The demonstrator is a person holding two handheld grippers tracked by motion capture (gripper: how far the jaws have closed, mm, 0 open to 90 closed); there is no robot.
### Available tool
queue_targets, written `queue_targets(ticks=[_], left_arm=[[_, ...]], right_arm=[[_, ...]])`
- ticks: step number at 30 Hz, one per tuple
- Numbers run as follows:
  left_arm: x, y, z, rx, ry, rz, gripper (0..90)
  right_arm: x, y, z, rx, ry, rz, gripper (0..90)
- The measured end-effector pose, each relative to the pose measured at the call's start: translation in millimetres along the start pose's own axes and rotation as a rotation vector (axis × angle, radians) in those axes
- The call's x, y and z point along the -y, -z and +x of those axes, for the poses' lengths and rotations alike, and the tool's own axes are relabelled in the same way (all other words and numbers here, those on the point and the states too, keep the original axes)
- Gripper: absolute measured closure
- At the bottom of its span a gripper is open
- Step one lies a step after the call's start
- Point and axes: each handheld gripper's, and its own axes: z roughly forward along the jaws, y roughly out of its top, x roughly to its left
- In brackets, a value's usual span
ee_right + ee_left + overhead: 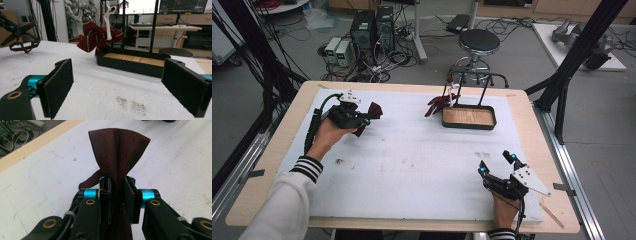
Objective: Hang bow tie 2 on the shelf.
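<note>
Your left gripper [117, 195] clamps the dark red bow tie [117, 155] at its knot, lifted off the white board [412, 165], your right gripper [498, 164] gapes empty.

In the high view, the table [412, 165] fills the middle. The tray [469, 118] stands right of centre, a striped bow tie [438, 104] at its left end. The stool [479, 42] is above it, computers [372, 30] upper left.
</note>
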Motion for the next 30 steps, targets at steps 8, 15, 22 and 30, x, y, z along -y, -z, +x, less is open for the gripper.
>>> queue_targets(ticks=[8,15,22,30], left_arm=[[-18.0,-4.8,-18.9,0.040,-0.024,-0.070,76.7],[-32.3,-7.6,-38.6,0.082,-0.037,-0.137,76.7],[-41.0,-14.1,-52.3,0.116,-0.037,-0.194,76.7],[-47.2,-20.1,-64.8,0.141,-0.040,-0.224,76.6]], right_arm=[[0.0,0.0,-0.1,-0.001,-0.002,0.000,9.8],[0.0,0.1,-0.2,-0.002,0.000,-0.001,9.8],[0.1,0.1,-0.2,-0.004,0.000,-0.002,9.8],[0.1,0.2,-0.1,-0.004,-0.001,-0.002,9.8]])
